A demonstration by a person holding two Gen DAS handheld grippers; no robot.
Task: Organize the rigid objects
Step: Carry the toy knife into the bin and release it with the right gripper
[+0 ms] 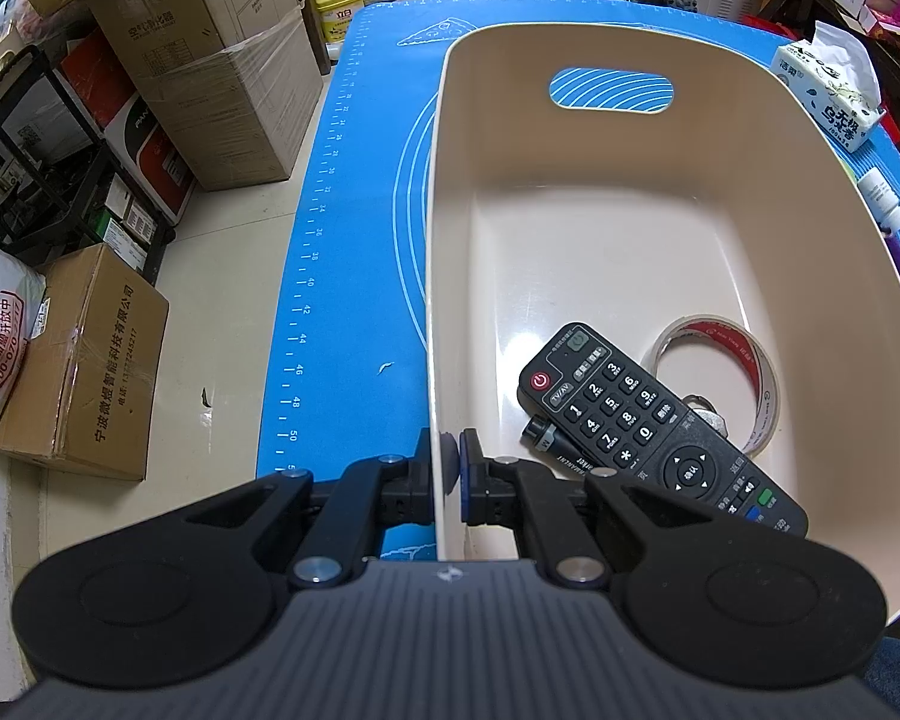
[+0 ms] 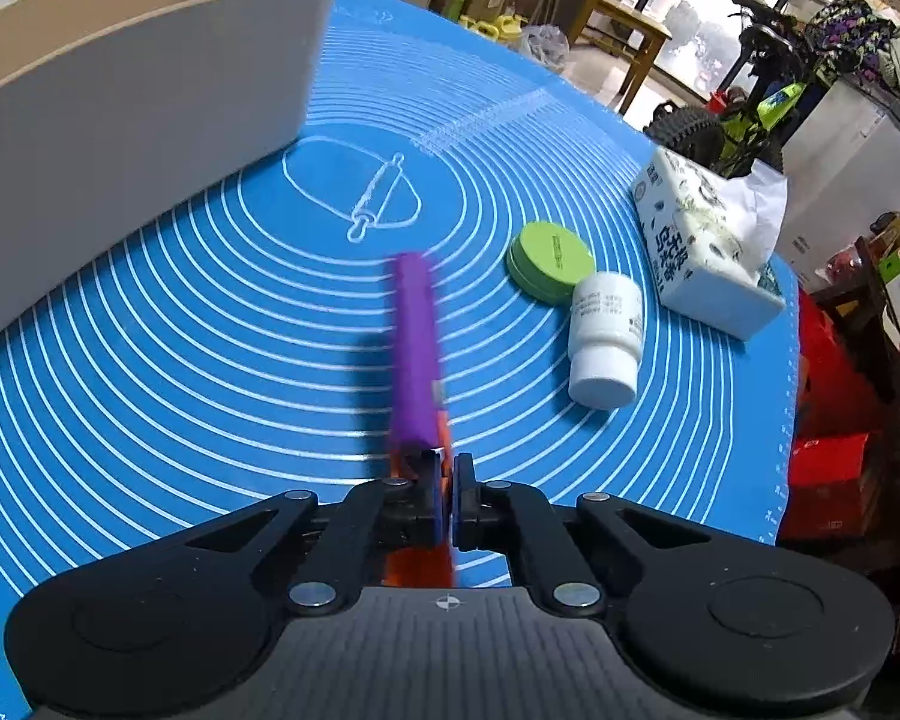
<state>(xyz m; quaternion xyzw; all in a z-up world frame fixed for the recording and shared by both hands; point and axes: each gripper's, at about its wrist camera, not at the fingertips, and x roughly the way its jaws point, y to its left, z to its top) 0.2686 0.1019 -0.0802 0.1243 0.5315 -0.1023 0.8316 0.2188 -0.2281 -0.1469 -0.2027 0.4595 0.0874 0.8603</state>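
The left gripper (image 1: 447, 468) clamps the near wall of the beige bin (image 1: 660, 192), which holds a remote (image 1: 648, 426) and tape roll (image 1: 744, 372). The right gripper (image 2: 447, 495) pinches a blurred purple-and-orange tool (image 2: 415, 348), perhaps a utility knife, above the blue mat (image 2: 180, 360).

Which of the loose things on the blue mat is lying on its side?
The white bottle, tipped over with its cap toward the camera. The green tin beside it sits flat, and the tissue pack rests on its base.
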